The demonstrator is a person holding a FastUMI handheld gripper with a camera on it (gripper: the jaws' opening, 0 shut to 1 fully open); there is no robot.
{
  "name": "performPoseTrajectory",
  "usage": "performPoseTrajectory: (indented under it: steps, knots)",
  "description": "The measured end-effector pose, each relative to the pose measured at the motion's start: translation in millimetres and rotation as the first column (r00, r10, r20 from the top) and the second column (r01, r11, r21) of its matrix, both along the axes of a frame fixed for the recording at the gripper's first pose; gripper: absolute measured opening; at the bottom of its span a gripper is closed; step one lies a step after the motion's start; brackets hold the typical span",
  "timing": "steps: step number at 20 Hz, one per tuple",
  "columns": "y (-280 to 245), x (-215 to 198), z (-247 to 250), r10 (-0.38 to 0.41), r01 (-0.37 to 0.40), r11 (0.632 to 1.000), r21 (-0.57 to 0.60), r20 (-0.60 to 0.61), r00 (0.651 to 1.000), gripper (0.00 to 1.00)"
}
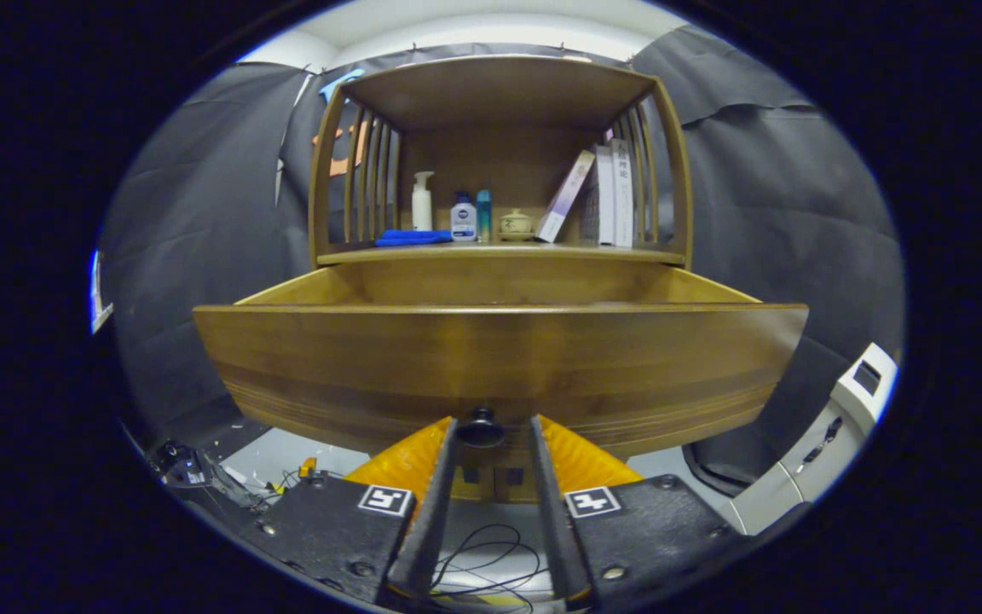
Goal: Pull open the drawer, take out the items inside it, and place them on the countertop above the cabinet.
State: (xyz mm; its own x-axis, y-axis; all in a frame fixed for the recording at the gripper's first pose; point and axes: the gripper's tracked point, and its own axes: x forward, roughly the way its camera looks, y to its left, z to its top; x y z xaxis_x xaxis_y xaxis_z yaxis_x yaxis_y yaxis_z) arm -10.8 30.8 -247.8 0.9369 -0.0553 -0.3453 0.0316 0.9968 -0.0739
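Observation:
The wooden drawer (499, 358) stands pulled out from the cabinet, and its front panel fills the space just ahead of my fingers. Its dark round knob (481, 428) sits between my fingertips. My gripper (493, 424) is open around the knob: the left finger (440, 495) is right against it, while a small gap shows before the right finger (546, 495). The front panel hides the drawer's floor, so I cannot see what lies inside. Beyond the drawer is the countertop (499, 254).
On the countertop stand a folded blue cloth (413, 238), a white pump bottle (422, 201), a blue-capped bottle (463, 217), a teal bottle (483, 214), a small lidded jar (516, 224) and leaning boxes (602, 194). A white device (832, 435) stands low on the right. Cables lie on the floor below.

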Motion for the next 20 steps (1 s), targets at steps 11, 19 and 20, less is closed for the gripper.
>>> performPoseTrajectory:
  steps: [11, 19, 20]
  knots:
    - [-7.4, 5.8, 121.6, 0.013, -0.023, 0.999, 0.043, 0.218, 0.976, 0.98]
    - [9.4, 70.3, 205.7, 0.040, -0.066, 0.990, 0.123, 0.205, 0.978, 1.00]
    - [9.3, 80.6, 212.4, 0.038, -0.063, 0.990, 0.126, 0.193, 0.980, 1.00]
